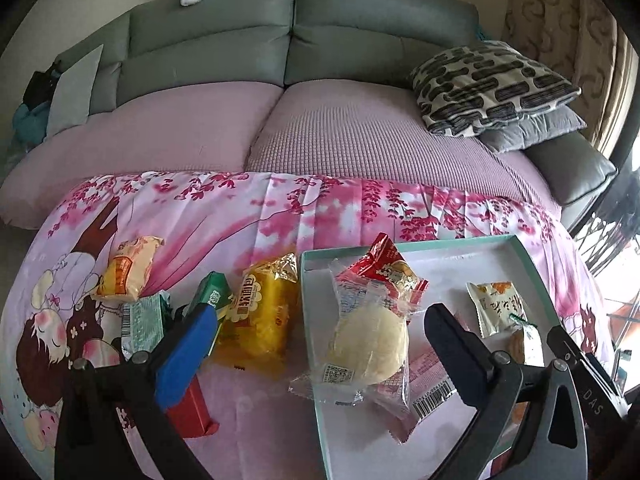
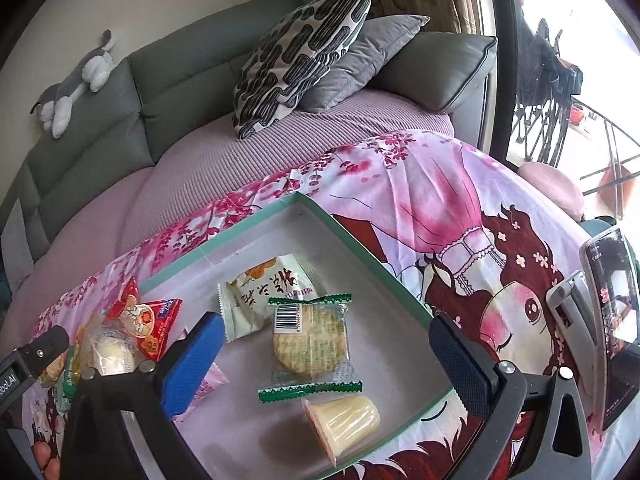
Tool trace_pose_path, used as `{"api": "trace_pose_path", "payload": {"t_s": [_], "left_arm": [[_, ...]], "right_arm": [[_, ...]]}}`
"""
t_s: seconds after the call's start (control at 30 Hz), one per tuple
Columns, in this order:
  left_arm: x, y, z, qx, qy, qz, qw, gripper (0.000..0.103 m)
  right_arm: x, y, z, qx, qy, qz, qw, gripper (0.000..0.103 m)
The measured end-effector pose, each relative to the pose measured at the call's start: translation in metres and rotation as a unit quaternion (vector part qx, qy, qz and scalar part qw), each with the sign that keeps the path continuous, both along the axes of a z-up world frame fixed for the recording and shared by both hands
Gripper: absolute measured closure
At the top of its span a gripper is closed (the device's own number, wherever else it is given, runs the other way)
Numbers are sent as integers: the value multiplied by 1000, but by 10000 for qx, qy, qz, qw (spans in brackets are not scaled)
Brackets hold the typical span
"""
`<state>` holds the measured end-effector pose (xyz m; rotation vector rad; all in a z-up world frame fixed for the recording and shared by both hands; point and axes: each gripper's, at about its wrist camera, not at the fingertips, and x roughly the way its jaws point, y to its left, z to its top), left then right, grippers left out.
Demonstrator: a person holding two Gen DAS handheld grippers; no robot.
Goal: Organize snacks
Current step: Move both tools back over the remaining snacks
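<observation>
A teal-rimmed white tray [image 1: 460, 272] lies on the pink printed cloth. A bun in a clear wrapper with a red top [image 1: 368, 340] rests across the tray's left rim, between the wide-open fingers of my left gripper [image 1: 322, 312], and the pads do not touch it. In the right wrist view, my right gripper [image 2: 326, 322] stands open over the tray [image 2: 360, 236]. Below it lie a round cracker packet [image 2: 310, 340], a white packet [image 2: 272, 288] and a yellow jelly cup [image 2: 344, 420]. Neither gripper holds anything.
Left of the tray lie a yellow cake packet [image 1: 264, 312], an orange packet [image 1: 128, 272], green packets [image 1: 144, 320] and a red box [image 1: 192, 408]. A phone on a stand [image 2: 612, 320] is at the right. A sofa with cushions [image 1: 492, 84] is behind.
</observation>
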<state>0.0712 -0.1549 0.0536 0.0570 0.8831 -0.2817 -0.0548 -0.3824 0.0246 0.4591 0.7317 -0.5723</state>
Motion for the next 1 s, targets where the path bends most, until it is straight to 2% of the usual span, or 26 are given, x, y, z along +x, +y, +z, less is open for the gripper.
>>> {"api": "trace_pose_path", "payload": {"t_s": [0.27, 0.6, 0.83, 1.0], "left_arm": [[0, 17, 4, -175, -18, 155, 9997, 0], [-1, 69, 13, -304, -127, 666, 9972, 0], [-5, 122, 29, -3, -407, 1134, 9927, 0], [-2, 161, 30, 556, -365, 1618, 9846, 0]], "right_arm": [[3, 11, 7, 12, 36, 89, 10000, 0], [21, 52, 18, 4, -26, 705, 9975, 0], [37, 94, 25, 154, -131, 1229, 9922, 0], [47, 129, 28, 134, -174, 1722, 9848, 0]]}}
